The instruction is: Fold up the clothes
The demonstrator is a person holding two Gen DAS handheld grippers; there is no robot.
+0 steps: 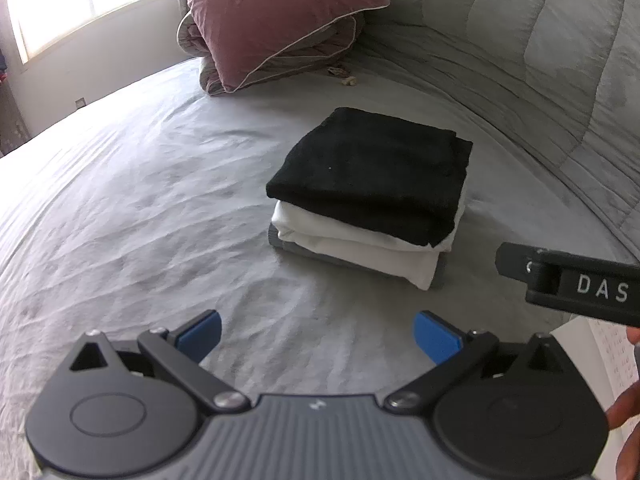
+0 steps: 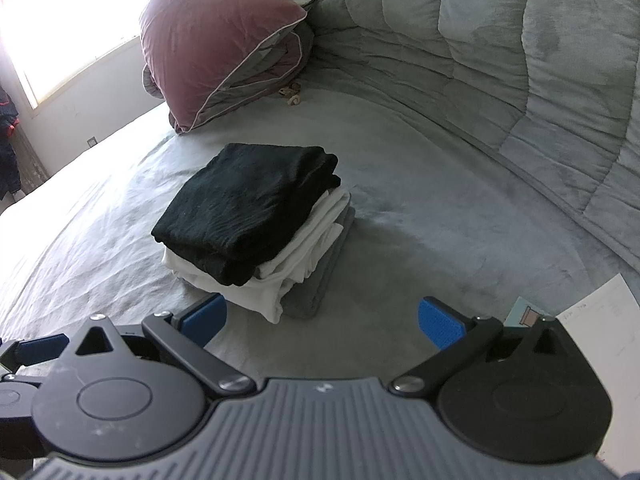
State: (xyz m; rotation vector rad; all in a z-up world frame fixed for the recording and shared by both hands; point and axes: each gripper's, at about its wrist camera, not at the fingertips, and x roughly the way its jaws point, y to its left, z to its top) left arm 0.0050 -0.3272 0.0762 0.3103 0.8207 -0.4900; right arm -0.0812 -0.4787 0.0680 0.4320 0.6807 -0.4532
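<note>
At the far left a bright window (image 1: 76, 4) throws glare over the wrinkled pale grey bedsheet (image 1: 132, 208), and just right of it a dusty-pink velvet pillow with white piping (image 1: 276, 16) leans on a rolled grey quilt. Lower in the left wrist view, the left gripper (image 1: 316, 336) hangs above bare sheet with its blue-padded fingers spread wide and nothing between them. Right of centre sits the task's thing: a neat stack of folded clothes, with a black knit garment (image 1: 372, 172) on top, a white folded garment (image 1: 360, 248) under it and a thin grey folded piece (image 2: 316, 284) at the bottom, all resting on the sheet and apart from both tools. The right gripper (image 2: 322, 320) hovers just short of the stack's near corner, likewise spread wide and empty. Further right, the padded grey quilted bedcover (image 2: 540, 92) rises along the bed's edge, and a white sheet of paper (image 2: 600, 312) lies at the near right. Judging by the squared stack and the two idle tools, the folding looks finished or between garments; no loose clothing shows in either view. The next move would likely call for fetching another item from out of view, or pulling both tools clear without nudging the pile.
</note>
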